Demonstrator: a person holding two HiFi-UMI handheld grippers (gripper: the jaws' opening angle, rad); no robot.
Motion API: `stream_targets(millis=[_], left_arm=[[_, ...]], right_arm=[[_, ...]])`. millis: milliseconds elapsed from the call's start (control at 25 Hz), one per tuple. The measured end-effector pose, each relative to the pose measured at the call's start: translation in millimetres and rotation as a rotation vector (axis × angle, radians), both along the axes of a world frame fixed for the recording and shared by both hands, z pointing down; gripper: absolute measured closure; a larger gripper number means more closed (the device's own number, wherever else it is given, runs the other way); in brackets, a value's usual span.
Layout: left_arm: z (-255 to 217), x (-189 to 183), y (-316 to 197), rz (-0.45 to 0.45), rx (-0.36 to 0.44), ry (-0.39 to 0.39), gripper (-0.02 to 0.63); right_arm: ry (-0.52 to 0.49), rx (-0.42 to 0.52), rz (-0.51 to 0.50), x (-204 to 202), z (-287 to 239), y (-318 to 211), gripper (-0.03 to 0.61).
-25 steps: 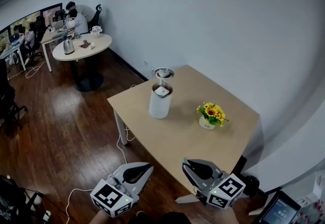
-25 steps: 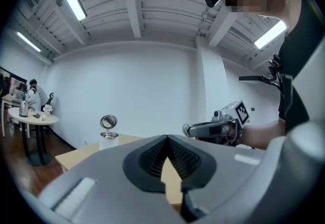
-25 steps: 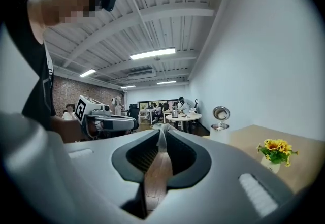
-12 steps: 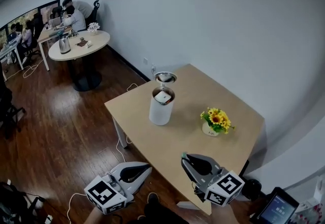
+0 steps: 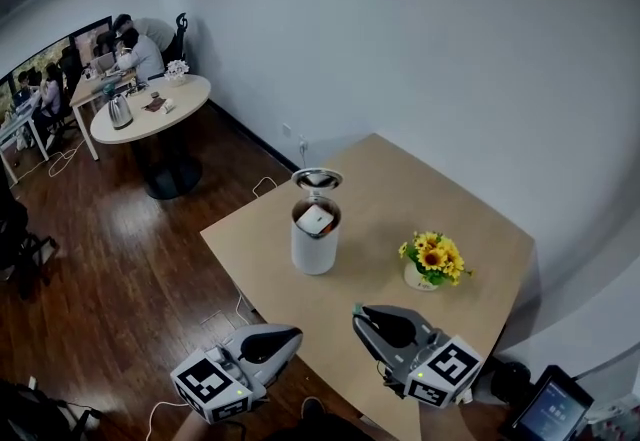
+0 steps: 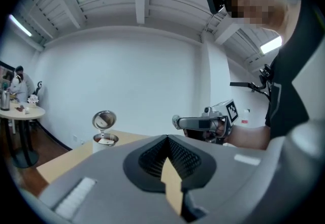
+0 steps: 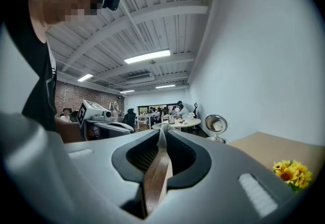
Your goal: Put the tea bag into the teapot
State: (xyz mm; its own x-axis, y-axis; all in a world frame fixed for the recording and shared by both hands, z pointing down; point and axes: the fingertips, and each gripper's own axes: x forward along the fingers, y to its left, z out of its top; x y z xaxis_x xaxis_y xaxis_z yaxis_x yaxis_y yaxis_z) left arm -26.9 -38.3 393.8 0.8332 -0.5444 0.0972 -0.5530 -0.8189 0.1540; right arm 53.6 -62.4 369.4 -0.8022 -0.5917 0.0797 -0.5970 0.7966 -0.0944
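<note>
A white cylindrical teapot (image 5: 315, 249) stands on the light wooden table (image 5: 470, 229), its round metal lid (image 5: 317, 178) tipped up behind it. A white tea bag (image 5: 316, 219) lies inside the pot's open mouth. Both grippers hover low near the table's front edge, well short of the pot. My left gripper (image 5: 285, 335) is off the table's left corner and my right gripper (image 5: 358, 315) is over the front edge, both with jaws together and nothing in them. The left gripper view shows the teapot (image 6: 105, 139) far ahead and the right gripper (image 6: 199, 123).
A small vase of yellow flowers (image 5: 434, 258) stands to the right of the pot. The white wall runs behind the table. A round table (image 5: 150, 109) with a kettle and seated people is far left, across a dark wooden floor (image 5: 130, 229). A tablet (image 5: 548, 409) is at bottom right.
The head view has shifted, so the table and teapot sit lower in the picture. Both grippers keep nearly the same pose, jaws unchanged.
</note>
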Motion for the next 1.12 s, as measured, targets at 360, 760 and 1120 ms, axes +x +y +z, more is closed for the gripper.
stream_targets(millis=[360, 760, 1120], left_arm=[[4, 5, -59, -0.044, 0.02, -0.019, 0.612], [1, -20, -130, -0.103, 0.023, -0.007, 0.611], [1, -60, -188, -0.037, 0.011, 0.012, 0.611]], right_arm=[[-0.007, -0.035, -0.001, 6, 15, -47, 0.531], [0.068, 0.006, 0.075, -10, 18, -101, 0.53], [0.092, 0.021, 0.172, -51, 13, -155, 0.53]])
